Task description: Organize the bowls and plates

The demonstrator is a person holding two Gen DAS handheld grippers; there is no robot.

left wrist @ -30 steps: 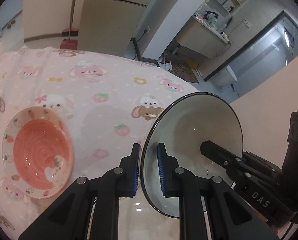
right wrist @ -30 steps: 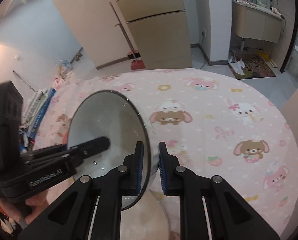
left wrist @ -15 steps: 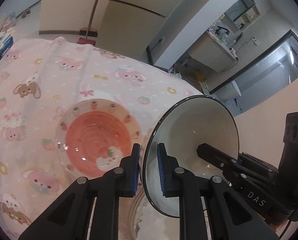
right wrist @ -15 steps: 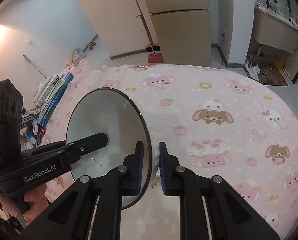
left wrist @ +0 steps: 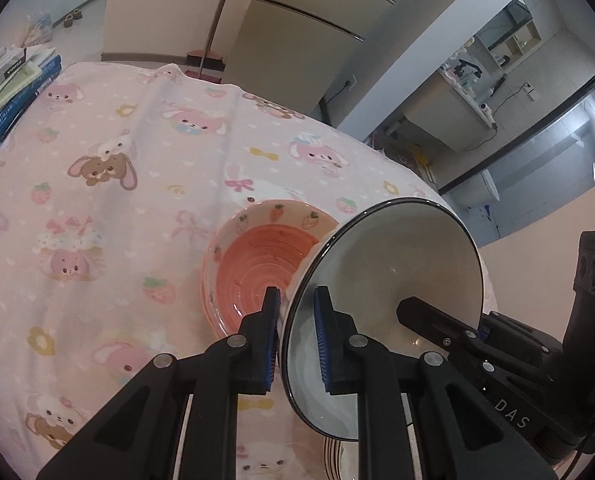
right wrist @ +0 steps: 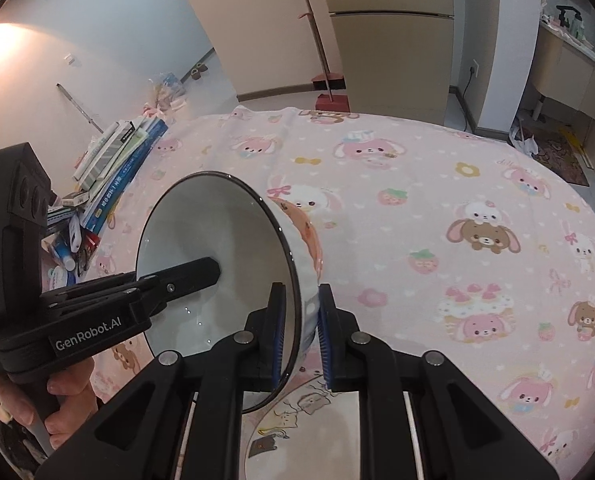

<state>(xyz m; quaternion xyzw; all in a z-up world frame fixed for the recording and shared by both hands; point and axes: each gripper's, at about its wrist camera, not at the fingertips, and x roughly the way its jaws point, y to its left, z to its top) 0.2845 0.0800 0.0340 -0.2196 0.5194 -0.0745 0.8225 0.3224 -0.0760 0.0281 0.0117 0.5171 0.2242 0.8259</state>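
A white bowl with a dark rim hangs tilted on its side above the pink cartoon tablecloth. My left gripper is shut on one side of its rim, and my right gripper is shut on the opposite side. Each view shows a finger of the other gripper reaching into the bowl: the right one and the left one. A pink bowl with strawberries stands on the cloth just behind the white bowl, which partly hides it.
A stack of books lies at the table's left edge. A plate with a cartoon drawing sits below the grippers near the front edge. A person's hand holds the left gripper. Cabinets and a broom stand beyond the table.
Both grippers have carried the white bowl sideways across the table to the pink bowl, which has shifted from the left of the left wrist view to just behind the white bowl.
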